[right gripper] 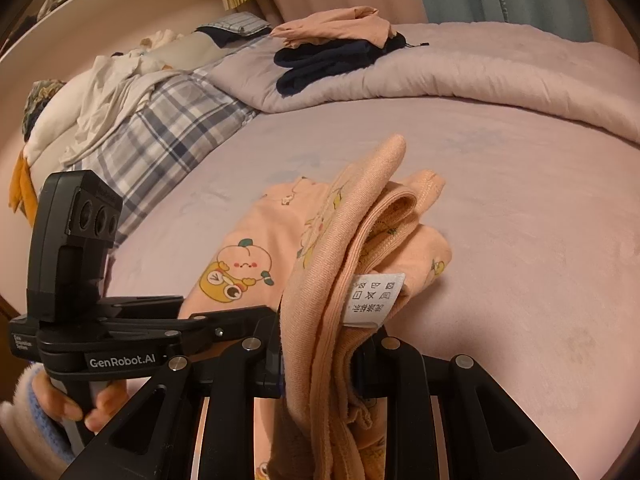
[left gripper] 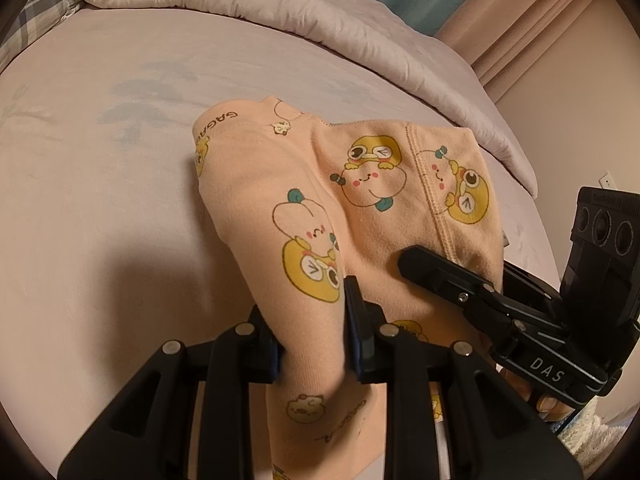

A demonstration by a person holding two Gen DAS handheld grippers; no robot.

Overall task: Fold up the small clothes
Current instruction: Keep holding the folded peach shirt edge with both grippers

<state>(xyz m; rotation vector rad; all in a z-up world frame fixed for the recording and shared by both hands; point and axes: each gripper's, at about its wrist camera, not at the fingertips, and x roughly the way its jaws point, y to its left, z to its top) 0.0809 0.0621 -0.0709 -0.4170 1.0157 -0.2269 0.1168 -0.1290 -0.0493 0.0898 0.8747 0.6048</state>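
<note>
Both claws pinching peach printed garment, lifting near edge off bed: left claw lower centre, right claw gripping waistband. Fold-over step underway; next likely needing edge carried onto far half.

Printed "GAGA" along waistband of peach cartoon-print cotton garment. "DAS" on black plastic right gripper. "GenRobot.AI" on black plastic left gripper. Unreadable care symbols on white sewn-in tag.
</note>
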